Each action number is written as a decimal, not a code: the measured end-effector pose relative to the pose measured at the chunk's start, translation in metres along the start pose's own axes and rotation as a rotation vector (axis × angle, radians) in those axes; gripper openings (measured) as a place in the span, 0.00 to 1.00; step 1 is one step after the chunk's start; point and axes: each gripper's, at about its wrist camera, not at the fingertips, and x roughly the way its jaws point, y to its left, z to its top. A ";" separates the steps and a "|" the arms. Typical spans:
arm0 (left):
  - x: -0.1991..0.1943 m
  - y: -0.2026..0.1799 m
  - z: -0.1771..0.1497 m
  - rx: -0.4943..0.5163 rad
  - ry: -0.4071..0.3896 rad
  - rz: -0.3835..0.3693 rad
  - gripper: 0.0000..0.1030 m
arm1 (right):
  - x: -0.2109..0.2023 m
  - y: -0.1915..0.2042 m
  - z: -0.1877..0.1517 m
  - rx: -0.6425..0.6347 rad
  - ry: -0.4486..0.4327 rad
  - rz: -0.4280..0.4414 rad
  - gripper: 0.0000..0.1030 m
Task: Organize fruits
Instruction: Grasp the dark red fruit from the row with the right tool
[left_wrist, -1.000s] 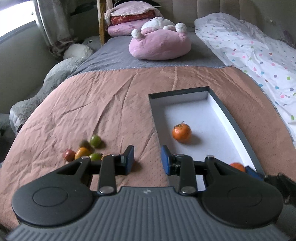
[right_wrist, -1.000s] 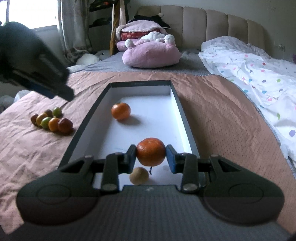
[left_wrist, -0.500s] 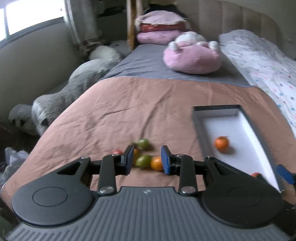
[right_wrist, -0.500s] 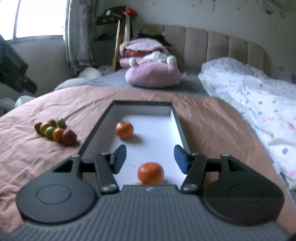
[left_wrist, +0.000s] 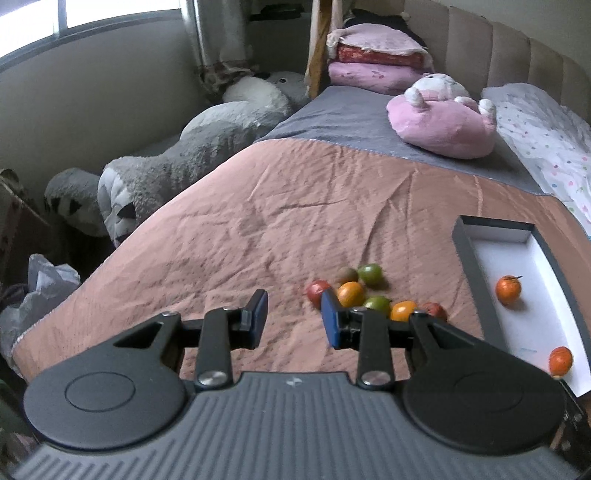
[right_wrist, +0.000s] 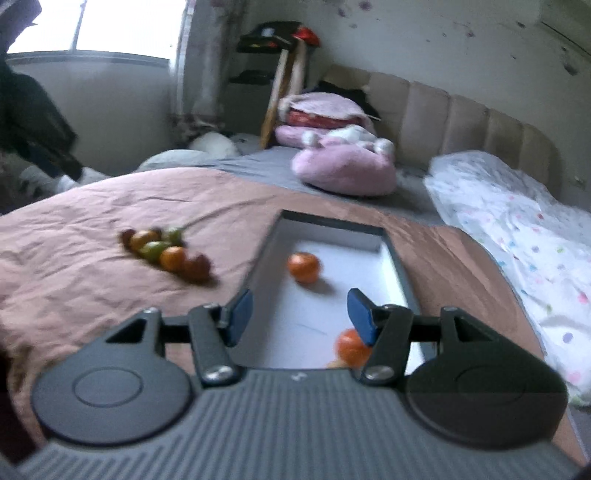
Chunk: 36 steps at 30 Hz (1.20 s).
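Right tongs (right_wrist: 300, 311) released tangerine (right_wrist: 352, 347), beside tip

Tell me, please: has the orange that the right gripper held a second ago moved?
Yes. The orange has left the right gripper and lies on the box floor, near its close end.

The bed (left_wrist: 288, 206), under a pink cover, carries a fruit pile (left_wrist: 369, 295), a box (left_wrist: 466, 258), a plush (left_wrist: 443, 125) and a dotted quilt (left_wrist: 546, 147).
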 end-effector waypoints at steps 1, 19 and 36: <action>0.004 0.004 -0.002 -0.006 0.003 0.001 0.36 | -0.003 0.006 0.002 0.000 -0.002 0.016 0.57; 0.060 0.026 -0.031 -0.034 0.069 -0.003 0.36 | 0.056 0.073 0.039 -0.049 0.116 0.167 0.47; 0.072 0.037 -0.035 -0.107 0.115 -0.021 0.36 | 0.143 0.080 0.032 0.004 0.275 0.060 0.46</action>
